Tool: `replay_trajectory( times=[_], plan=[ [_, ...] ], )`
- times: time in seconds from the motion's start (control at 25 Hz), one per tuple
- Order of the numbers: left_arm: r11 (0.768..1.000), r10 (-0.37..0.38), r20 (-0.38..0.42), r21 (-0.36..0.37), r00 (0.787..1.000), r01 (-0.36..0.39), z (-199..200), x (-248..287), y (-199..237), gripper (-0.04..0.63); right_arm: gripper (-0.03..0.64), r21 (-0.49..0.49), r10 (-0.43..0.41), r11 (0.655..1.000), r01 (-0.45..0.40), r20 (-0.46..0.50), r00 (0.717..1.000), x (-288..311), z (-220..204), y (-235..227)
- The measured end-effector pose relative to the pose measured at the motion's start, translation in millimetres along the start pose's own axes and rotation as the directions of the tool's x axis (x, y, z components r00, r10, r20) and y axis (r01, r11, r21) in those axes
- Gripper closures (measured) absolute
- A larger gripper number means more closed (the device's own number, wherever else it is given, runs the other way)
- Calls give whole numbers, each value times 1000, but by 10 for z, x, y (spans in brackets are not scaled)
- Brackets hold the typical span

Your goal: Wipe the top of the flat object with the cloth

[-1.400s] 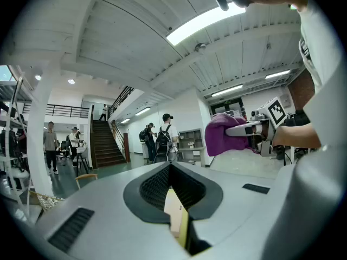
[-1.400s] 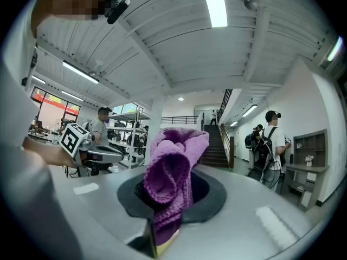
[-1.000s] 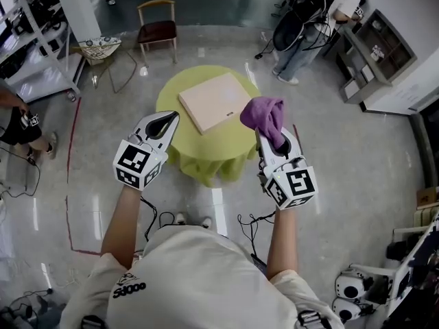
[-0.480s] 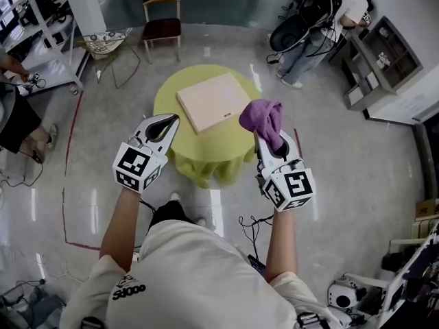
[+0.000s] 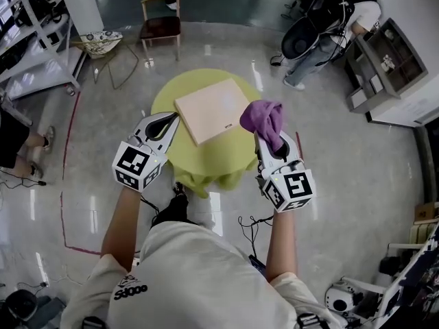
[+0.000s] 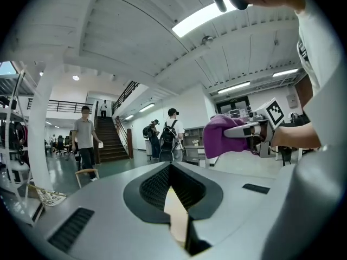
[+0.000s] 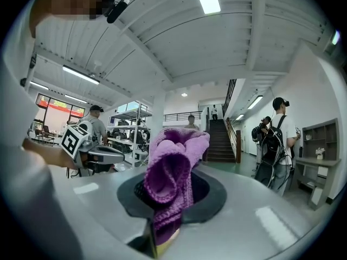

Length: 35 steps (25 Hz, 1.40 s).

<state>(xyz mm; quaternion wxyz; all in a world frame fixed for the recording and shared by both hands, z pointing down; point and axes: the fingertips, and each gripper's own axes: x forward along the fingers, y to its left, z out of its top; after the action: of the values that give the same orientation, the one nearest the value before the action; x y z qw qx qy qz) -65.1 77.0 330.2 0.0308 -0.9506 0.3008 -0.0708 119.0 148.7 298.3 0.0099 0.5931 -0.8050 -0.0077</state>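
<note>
Both claws stay at nearly the same place as half a second ago. The round table [image 5: 164, 100] now sits a little nearer in the head view. The person's foot [image 5: 180, 196] has come up to the hanging hem of the yellow-green table cover [image 5: 206, 170]. The person with a backpack [image 5: 336, 12] at the top right has shifted a little to the right.

On the table lies one flat board [image 5: 209, 110]. It is pale beige and square, and it rests flat on the cover with one corner turned toward the person.

There is one purple cloth [image 5: 263, 118], and it is not on the board. The right claw [image 5: 267, 137] is clenched on it and holds it up in the air, over the right edge of the table as the head view shows it (the cloth bunches upward out of the jaws and folds over). In the right gripper view the cloth [image 7: 172, 167] fills the gap between the two jaws of the right claw [image 7: 162, 199].

The left claw [image 5: 167, 119] is clenched too, but on nothing. In the left gripper view its two jaws come together at the tip. It hovers over the left edge of the table, apart from the board.

So there are two claws, with the near corner of the board between them. One wooden chair [image 5: 162, 20] with a dark seat stands beyond the table.
</note>
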Motion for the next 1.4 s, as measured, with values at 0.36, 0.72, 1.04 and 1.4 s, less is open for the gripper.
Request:
replay_trajectory(
  times=[0.36,0.72,1.04,1.4],
  plan=[
    [1000,9,-16,-21,1000,-9,-112,546,820,591,551,4,-10,1000,10,-13,1000,954,-33,-306],
    [999,-29,-38,-41,999,27,-255,1035,1495,591,551,-6,-59,998,59,-34,998,1641,-28,-535],
    [995,-67,-49,-71,997,63,-421,1497,1750,591,551,-20,-113,993,112,-74,991,1959,-152,-850],
    [996,-33,-80,-84,996,27,-471,1868,1711,591,551,-8,-78,997,78,-120,990,2078,-353,-1263]
  ],
)
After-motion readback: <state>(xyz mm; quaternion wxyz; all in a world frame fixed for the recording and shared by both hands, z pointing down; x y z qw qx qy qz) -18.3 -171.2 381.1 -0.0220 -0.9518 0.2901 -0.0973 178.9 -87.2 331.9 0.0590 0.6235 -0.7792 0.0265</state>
